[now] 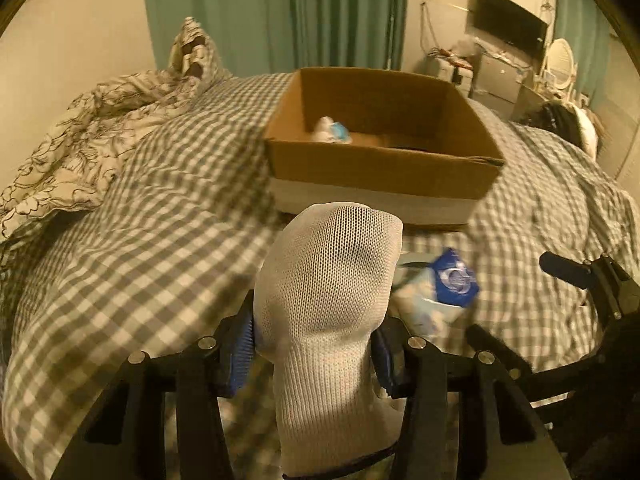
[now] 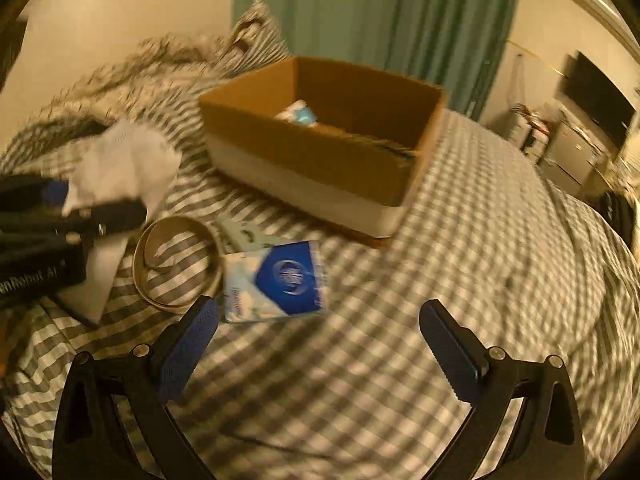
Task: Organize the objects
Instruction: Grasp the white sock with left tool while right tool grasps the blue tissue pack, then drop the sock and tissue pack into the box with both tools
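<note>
My left gripper [image 1: 316, 356] is shut on a white mesh sock [image 1: 328, 292] and holds it above the checked bedspread, in front of an open cardboard box [image 1: 380, 160]. The sock [image 2: 120, 164] and left gripper [image 2: 80, 216] also show at the left of the right wrist view. A blue and white tissue pack [image 2: 276, 280] lies on the bed beside a tape ring [image 2: 176, 260]; the pack also shows in the left wrist view [image 1: 444, 288]. My right gripper [image 2: 320, 320] is open and empty, just right of the pack. The box [image 2: 320, 148] holds a small blue-white packet [image 2: 298, 114].
A crumpled floral duvet [image 1: 80, 132] is piled at the bed's left. Green curtains [image 1: 280, 12] hang behind. A TV [image 1: 512, 26] and cluttered furniture stand at the far right. Another pale packet [image 2: 248, 238] lies under the tissue pack.
</note>
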### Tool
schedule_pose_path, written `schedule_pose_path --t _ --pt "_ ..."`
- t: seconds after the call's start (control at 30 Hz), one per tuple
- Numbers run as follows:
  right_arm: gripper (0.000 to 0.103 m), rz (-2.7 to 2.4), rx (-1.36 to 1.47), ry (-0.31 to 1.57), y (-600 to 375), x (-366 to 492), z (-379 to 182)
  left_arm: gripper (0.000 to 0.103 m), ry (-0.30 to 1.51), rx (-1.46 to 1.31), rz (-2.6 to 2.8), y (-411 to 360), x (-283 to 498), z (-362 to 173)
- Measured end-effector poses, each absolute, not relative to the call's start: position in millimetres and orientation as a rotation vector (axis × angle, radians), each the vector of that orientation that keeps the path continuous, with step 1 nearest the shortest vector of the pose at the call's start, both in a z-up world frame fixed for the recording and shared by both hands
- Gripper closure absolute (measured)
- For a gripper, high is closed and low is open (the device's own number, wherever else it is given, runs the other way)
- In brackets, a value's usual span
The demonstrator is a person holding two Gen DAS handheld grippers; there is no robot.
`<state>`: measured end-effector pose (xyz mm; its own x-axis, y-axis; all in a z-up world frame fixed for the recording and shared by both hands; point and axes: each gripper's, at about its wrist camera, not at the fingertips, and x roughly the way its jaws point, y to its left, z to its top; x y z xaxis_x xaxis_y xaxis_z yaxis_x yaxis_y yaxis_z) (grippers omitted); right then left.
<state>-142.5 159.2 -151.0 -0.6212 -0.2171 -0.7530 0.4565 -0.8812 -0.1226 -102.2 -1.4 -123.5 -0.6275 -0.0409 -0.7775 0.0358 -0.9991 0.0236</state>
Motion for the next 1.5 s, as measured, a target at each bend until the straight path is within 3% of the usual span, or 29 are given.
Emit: schedule_pose_path --t 0.3,0.4,0.47,0.6,0.9,1.23,1.5 --pt "0.003 -2.413 1.229 0.482 127.2 -170.1 -187.0 0.052 -0.032 1.381 -2.774 -23.2 -112.2 -138.0" --pt "0.012 -2.385 1.274 0.482 127.4 -173.0 -194.6 0.052 -0.018 1.390 -2.774 -26.8 -112.9 -140.2" --pt "0.030 -2.363 1.297 0.495 125.3 -172.8 -197.5 0.052 -0.011 1.395 -2.774 -27.3 -112.5 -140.9" --pt "0.031 -2.370 1.277 0.504 125.9 -163.7 -190.2 0.052 -0.002 1.393 -2.778 -28.0 -109.4 -138.4" --pt "0.031 -2.495 1.068 0.429 142.2 -133.9 -103.4 0.052 -0.034 1.285 -2.842 -20.9 -100.1 -99.0" --pt "0.031 -2.607 0.788 0.389 142.7 -125.5 25.9 0.052 -0.096 0.993 -3.029 -1.3 -117.6 1.7" --pt "0.032 -2.636 0.718 0.296 147.0 -163.7 67.1 0.052 -0.169 0.860 -3.059 7.3 -166.5 40.4"
